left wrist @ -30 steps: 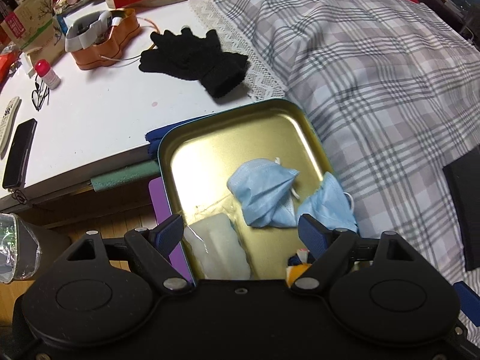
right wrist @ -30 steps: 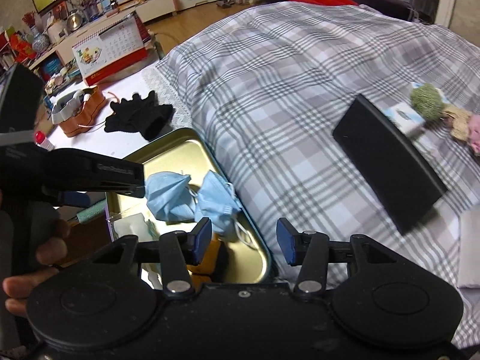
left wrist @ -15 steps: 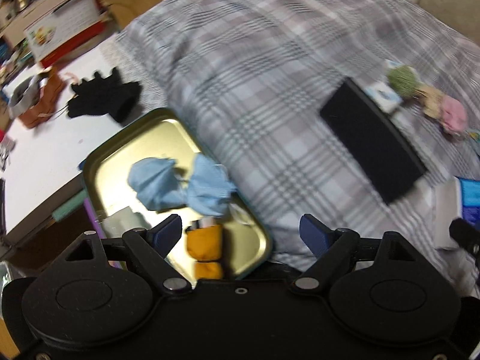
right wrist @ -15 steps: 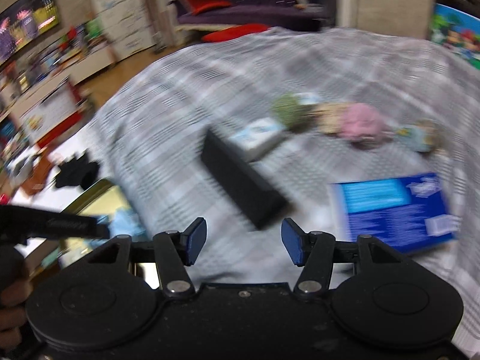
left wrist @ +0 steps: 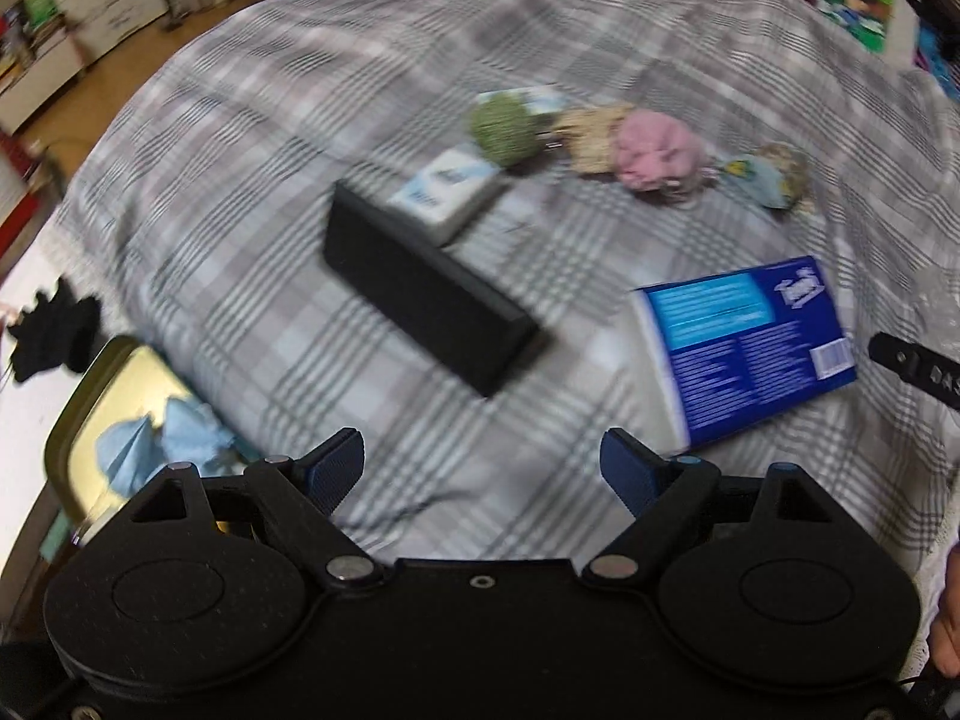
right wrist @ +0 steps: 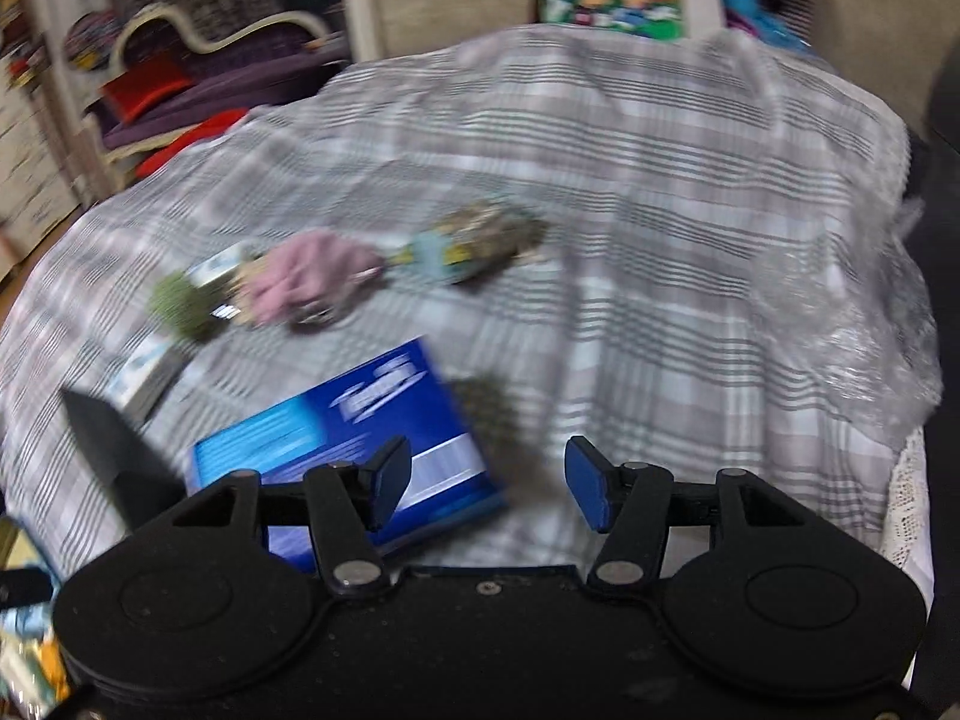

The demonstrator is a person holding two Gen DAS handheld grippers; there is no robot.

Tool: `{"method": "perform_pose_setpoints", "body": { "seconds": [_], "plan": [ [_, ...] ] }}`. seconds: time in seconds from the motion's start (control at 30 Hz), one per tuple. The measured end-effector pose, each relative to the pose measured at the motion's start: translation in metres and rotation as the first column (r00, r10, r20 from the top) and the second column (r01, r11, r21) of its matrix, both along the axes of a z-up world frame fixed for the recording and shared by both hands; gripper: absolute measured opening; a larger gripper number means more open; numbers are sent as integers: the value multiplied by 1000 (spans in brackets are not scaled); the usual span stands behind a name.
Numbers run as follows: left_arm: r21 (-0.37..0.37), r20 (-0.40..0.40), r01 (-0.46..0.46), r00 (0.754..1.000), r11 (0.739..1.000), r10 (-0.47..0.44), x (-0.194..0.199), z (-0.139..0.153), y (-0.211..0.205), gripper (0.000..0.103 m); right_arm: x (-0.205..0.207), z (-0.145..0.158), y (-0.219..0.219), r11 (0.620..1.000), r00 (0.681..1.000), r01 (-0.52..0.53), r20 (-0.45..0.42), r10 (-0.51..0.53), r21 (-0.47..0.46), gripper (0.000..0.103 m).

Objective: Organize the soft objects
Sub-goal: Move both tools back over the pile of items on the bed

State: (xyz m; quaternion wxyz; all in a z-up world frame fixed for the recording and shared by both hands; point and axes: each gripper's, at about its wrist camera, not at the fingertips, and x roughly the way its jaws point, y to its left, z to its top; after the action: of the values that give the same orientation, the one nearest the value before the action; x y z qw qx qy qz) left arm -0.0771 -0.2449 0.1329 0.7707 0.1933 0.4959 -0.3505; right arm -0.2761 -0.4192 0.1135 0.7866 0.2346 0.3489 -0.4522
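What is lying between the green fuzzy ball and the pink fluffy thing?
A tan fuzzy piece sits between the green ball and pink fluffy thing, seen in the left wrist view.

Both wrist views look down over the plaid bedspread (left wrist: 420, 60), sharing it.

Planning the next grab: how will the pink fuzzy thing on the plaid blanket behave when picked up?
The pink fuzzy thing looks soft, so it probably squashes and weighs little. It seems joined to the green pom, so neighbours may trail along.
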Motion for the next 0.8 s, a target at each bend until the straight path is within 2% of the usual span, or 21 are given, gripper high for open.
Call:
{"method": "perform_pose_setpoints", "body": {
  "seconds": [0.17, 0.43, 0.5, 0.67, 0.8],
  "plan": [
    [1, 15, 35, 999, 999, -35, -4, 3, -38, 83, -10, -4, -42, 997, 997, 73, 18, -74, 12, 56],
    [-1, 45, 64, 997, 998, -63, 11, 1, -93, 83, 10, -2, -95, 987, 984, 157, 76, -159, 32, 59],
    [0, 53, 71, 996, 997, -71, 17, -2, -107, 83, 19, -3, -108, 984, 981, 173, 86, -175, 35, 62],
    [-11, 83, 101, 992, 995, -100, 31, -6, -141, 83, 44, -6, -136, 969, 961, 244, 125, -246, 33, 76],
    [-26, 75, 125, 990, 992, -123, 43, -10, -166, 84, 72, -18, -163, 952, 944, 297, 127, -305, 76, 79]
  ]
}}
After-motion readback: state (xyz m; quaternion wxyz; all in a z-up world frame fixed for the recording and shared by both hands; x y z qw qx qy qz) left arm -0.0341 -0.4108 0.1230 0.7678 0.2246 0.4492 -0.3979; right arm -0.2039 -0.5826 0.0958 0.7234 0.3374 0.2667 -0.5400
